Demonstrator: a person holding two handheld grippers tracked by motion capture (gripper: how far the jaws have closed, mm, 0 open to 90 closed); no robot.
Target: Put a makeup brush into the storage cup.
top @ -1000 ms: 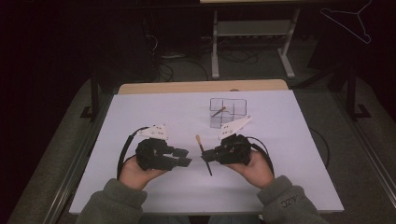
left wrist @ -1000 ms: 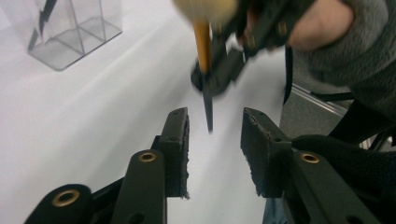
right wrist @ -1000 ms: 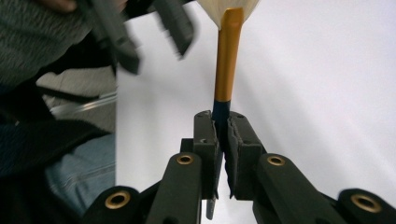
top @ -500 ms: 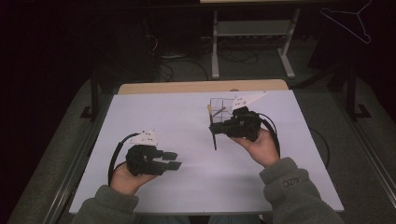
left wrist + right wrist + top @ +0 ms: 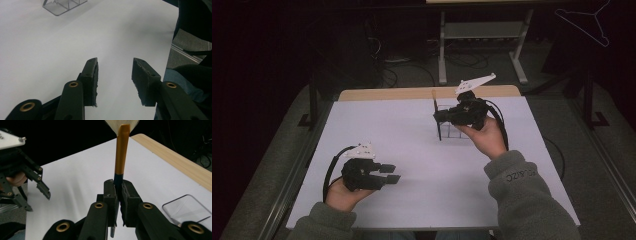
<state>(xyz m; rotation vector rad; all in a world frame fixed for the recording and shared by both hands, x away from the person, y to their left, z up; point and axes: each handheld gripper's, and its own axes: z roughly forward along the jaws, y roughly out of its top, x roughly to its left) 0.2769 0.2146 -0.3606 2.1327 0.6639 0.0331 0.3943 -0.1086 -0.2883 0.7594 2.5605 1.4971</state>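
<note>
A brush [image 5: 439, 131] with a dark handle, gold ferrule and pale bristles stands upright in my right gripper [image 5: 437, 117], bristles up. That gripper is lifted at the table's far middle, just left of a clear compartment box [image 5: 458, 132]. In the right gripper view the jaws [image 5: 118, 188] are shut on the brush's [image 5: 121, 152] dark handle, with the clear box [image 5: 186, 210] at lower right. My left gripper [image 5: 391, 173] hovers low near the front left, open and holding nothing [image 5: 115, 72]. It also appears at the left of the right gripper view [image 5: 37, 200].
The white table top [image 5: 402, 130] has a wooden strip [image 5: 412, 93] along its far edge. A metal stand [image 5: 482, 30] and cables sit on the dark floor behind. A wire hanger [image 5: 587, 22] hangs at the upper right.
My right gripper has carried the brush from the front middle up and away to beside the clear box. The left gripper drew back to the left and toward the front edge.
</note>
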